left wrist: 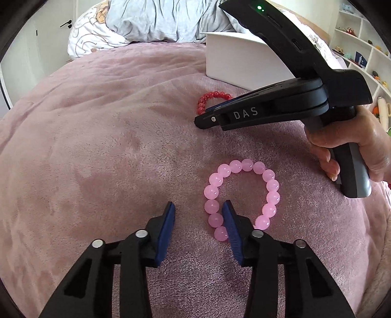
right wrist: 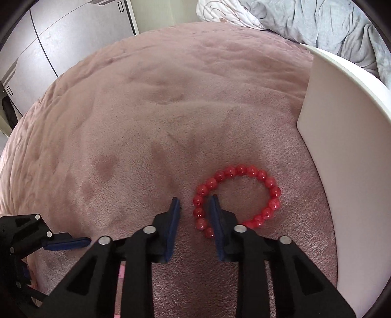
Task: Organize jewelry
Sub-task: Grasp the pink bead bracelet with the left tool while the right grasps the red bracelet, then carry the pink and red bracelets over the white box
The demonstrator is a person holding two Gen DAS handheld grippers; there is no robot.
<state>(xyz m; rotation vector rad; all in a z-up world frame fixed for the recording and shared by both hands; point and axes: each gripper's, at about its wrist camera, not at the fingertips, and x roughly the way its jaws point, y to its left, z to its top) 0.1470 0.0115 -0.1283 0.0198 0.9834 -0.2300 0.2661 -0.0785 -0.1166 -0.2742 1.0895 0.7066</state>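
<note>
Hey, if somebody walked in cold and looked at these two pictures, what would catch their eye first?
Two bead bracelets on the mauve blanket: the pink bracelet straddled by the open left gripper, and the red bracelet straddled by the open right gripper. Next, the white box just right of the red one.

I see a mauve plush blanket [left wrist: 110, 127]; beyond it rumpled grey bedding [left wrist: 156, 19], with what looks like white shelving [left wrist: 359, 49] to its right.

Both cameras sit low and close over the pink blanket [left wrist: 97, 146], each looking forward and down along its own fingers. The left wrist view faces the far pillows and catches the right gripper [left wrist: 202, 119] at right. Both views share the red bracelet [right wrist: 234, 195] and the white box [right wrist: 342, 146].
</note>
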